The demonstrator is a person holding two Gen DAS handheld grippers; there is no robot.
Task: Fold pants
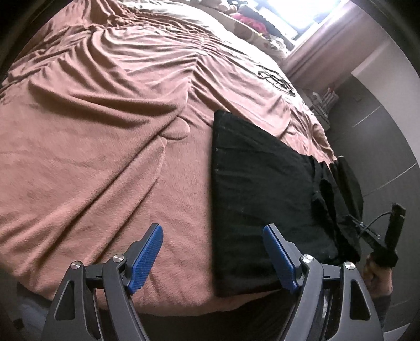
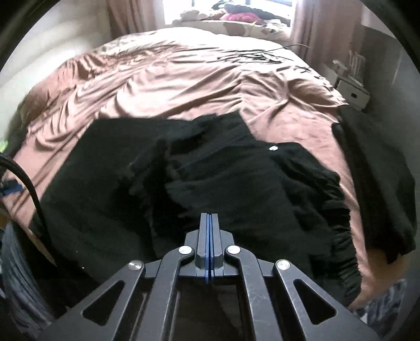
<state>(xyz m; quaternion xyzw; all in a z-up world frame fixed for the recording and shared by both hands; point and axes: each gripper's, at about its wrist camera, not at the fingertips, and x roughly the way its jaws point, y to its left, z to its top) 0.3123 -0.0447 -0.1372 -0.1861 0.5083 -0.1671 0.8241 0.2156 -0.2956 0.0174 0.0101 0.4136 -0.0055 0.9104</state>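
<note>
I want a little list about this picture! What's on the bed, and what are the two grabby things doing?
place: a bed with a wrinkled pink-brown blanket
clothes: black pants lying rumpled on the near part of the blanket
other cloth: another dark garment at the bed's right edge
left gripper: fingers wide apart, holding nothing, above the left edge of the pants
right gripper: fingers pressed together, nothing seen between them, over the pants
far end: window with curtains, a heap of things below it

Blown-out window [image 2: 225, 8] backlight, dim foreground, strong fisheye edge warp w/ vignette, slight blur.
</note>
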